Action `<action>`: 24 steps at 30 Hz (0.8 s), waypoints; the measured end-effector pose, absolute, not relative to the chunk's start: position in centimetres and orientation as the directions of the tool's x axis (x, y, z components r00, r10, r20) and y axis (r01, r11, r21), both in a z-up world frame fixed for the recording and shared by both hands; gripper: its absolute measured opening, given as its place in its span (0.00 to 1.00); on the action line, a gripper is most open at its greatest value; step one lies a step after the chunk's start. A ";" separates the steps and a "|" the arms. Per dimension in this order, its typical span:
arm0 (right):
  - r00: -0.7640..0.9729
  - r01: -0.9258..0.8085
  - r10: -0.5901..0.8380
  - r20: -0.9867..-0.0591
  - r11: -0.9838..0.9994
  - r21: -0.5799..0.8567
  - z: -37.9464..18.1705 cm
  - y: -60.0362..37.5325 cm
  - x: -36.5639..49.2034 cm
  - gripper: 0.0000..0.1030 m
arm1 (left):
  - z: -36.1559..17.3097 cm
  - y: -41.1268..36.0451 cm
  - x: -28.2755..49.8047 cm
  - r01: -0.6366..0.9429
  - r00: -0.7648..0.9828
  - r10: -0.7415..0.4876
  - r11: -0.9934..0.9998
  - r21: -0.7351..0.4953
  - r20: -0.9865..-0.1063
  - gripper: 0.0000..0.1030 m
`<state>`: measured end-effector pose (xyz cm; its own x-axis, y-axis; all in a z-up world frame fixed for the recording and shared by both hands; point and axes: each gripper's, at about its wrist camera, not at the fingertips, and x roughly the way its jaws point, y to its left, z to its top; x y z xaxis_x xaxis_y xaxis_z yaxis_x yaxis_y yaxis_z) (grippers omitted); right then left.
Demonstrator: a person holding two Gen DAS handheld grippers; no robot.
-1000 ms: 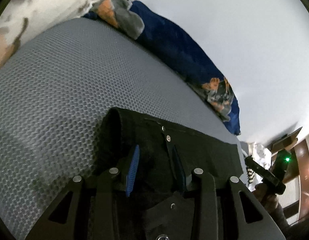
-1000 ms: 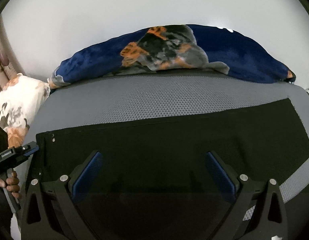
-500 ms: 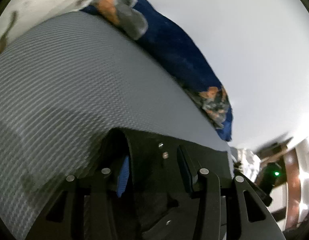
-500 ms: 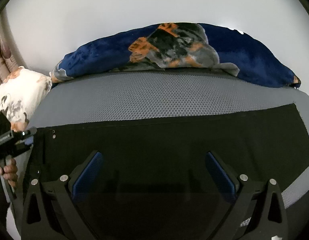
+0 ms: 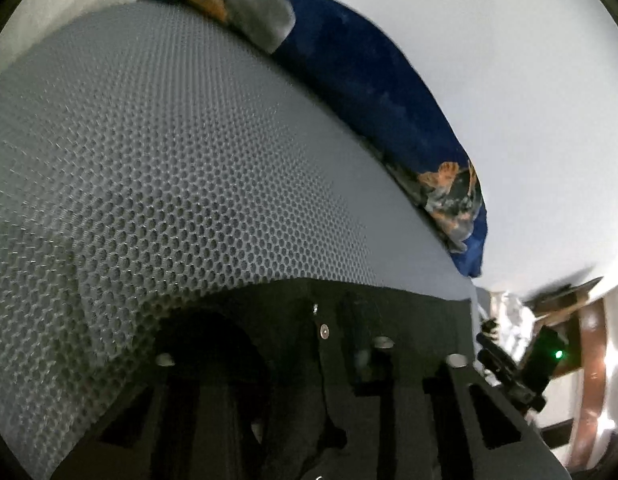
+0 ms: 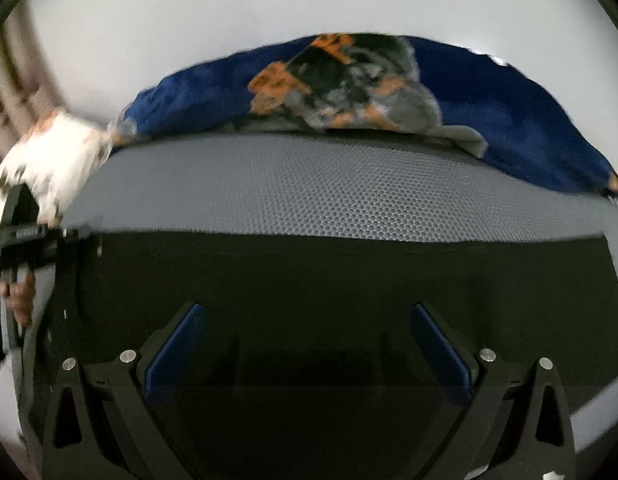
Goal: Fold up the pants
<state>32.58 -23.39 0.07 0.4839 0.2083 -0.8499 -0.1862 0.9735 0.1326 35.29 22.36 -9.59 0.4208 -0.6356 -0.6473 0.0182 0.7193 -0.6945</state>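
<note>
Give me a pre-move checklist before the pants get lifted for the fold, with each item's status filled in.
1. Left gripper closed on the black pants: ok, jaws just closed over the riveted edge.
2. Right gripper gripping: not ok, jaws wide open above the fabric.
3. Pants flat on the grey mesh mattress: ok where visible.
4. Blue blanket clear of the pants: ok.
5. Near edge of the pants: cannot tell.
</note>
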 end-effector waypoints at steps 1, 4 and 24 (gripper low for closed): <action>0.468 -0.232 0.231 -0.853 0.963 0.134 0.0 -23.8 33.1 0.99 | -9.2 22.3 35.0 0.025 0.433 -0.625 0.729 -0.684 -0.650 0.10; 0.412 -0.362 0.298 -0.861 0.921 0.145 -0.2 -24.7 35.0 0.98 | -6.9 22.1 33.4 0.048 0.483 -0.624 0.719 -0.693 -0.614 0.09; -0.137 -0.872 0.323 -0.937 0.410 0.269 -4.5 -22.2 43.3 0.38 | 2.6 18.9 24.8 0.080 0.659 -0.489 0.801 -0.594 -0.571 0.09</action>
<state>43.26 -22.17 -4.46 -0.1371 0.3227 -0.9365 -0.8715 0.4100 0.2688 24.76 18.90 2.61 0.6588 -0.4893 -0.5715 0.0799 0.8008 -0.5936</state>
